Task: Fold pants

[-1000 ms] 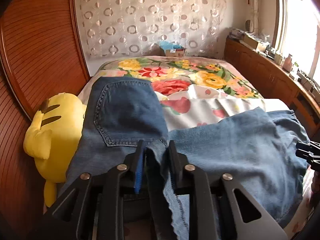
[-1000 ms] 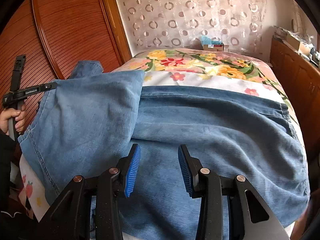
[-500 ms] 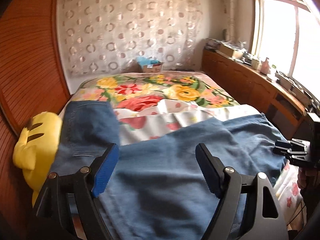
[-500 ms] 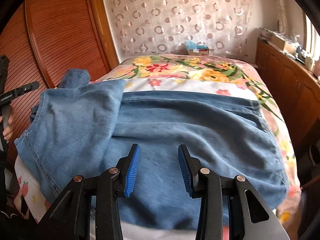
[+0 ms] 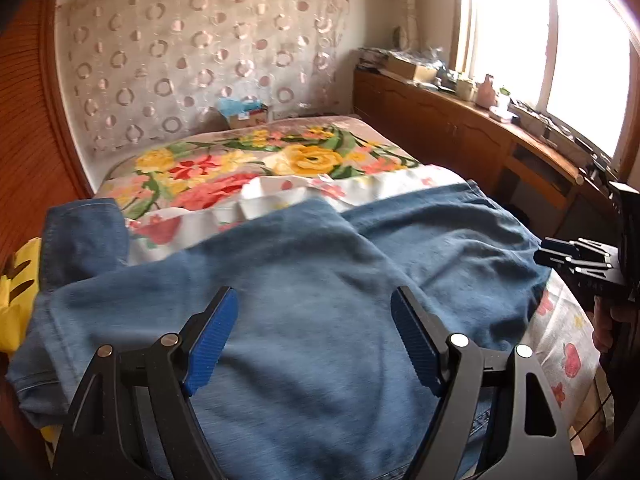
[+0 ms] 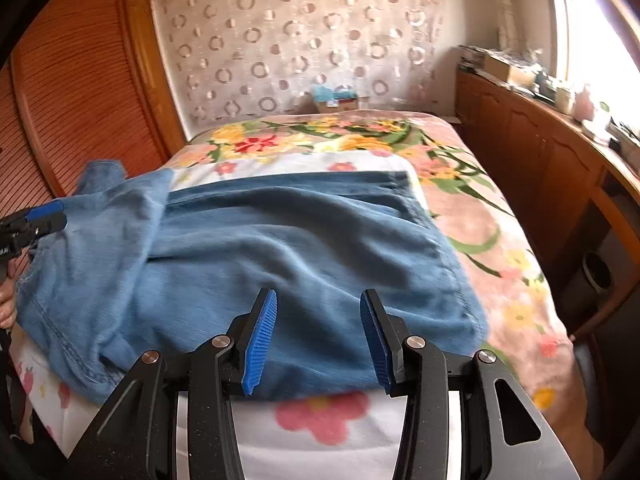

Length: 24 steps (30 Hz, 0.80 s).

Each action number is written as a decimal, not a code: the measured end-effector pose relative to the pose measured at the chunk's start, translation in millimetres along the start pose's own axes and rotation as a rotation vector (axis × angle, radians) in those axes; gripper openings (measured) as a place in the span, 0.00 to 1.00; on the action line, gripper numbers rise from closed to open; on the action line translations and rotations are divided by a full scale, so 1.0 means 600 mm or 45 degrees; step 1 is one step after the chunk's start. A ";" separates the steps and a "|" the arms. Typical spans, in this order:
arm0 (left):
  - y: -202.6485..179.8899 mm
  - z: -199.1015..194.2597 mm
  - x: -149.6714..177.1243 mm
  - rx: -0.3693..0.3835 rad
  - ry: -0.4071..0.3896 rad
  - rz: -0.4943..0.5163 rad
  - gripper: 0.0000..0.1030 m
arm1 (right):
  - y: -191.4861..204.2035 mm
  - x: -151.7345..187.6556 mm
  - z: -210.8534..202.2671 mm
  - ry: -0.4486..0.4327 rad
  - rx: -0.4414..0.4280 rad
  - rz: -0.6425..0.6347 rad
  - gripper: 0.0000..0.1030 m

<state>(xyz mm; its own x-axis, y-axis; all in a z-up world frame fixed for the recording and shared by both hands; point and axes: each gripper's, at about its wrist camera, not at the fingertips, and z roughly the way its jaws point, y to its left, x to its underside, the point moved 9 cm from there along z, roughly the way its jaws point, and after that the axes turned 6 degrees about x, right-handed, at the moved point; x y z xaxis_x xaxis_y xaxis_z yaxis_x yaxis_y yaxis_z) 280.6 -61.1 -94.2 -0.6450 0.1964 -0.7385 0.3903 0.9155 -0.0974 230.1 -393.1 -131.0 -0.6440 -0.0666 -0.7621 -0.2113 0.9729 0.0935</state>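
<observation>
Blue jeans (image 5: pixel 304 264) lie spread across the near part of the bed. In the right wrist view one lighter part (image 6: pixel 100 240) is folded over the darker rest (image 6: pixel 304 240). My left gripper (image 5: pixel 314 294) hovers above the denim, open wide, with nothing between its blue pads. My right gripper (image 6: pixel 319 296) stands over the near hem of the jeans; its jaws are opening and no cloth is pinched between them. Each gripper shows in the other's view: the right one (image 5: pixel 576 260) at the right edge, the left one's fingers (image 6: pixel 44 213) at the left edge.
A floral blanket (image 5: pixel 304 156) covers the far bed, with a white flowered sheet (image 6: pixel 320 420) under the jeans. A yellow plush toy (image 5: pixel 12 300) sits at the left by wooden slatted doors (image 6: pixel 80 80). A cluttered wooden cabinet (image 5: pixel 460 120) lines the right. A cardboard box (image 5: pixel 244 114) stands behind the bed.
My left gripper let go of the jeans edge it pinched, opened wide and swung to the right over the cloth. The right gripper drew back toward the near hem.
</observation>
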 end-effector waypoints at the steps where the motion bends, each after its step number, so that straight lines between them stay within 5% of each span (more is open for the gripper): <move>1: -0.007 0.005 0.000 0.007 0.007 0.006 0.77 | -0.010 0.001 0.001 0.001 0.012 0.006 0.44; 14: -0.067 0.054 0.013 0.056 0.090 0.064 0.77 | -0.075 0.021 0.010 0.087 0.224 0.103 0.44; 24: -0.083 0.086 0.044 0.070 0.167 0.071 0.77 | -0.090 0.025 0.010 0.116 0.220 0.123 0.45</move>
<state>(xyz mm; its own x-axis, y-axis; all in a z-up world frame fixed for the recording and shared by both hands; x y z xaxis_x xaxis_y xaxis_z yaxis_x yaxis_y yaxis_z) 278.0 -119.8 -143.5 -0.7000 0.2942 -0.6507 0.4611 0.8820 -0.0973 236.3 -445.5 -151.2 -0.7206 0.0164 -0.6932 -0.0217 0.9987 0.0461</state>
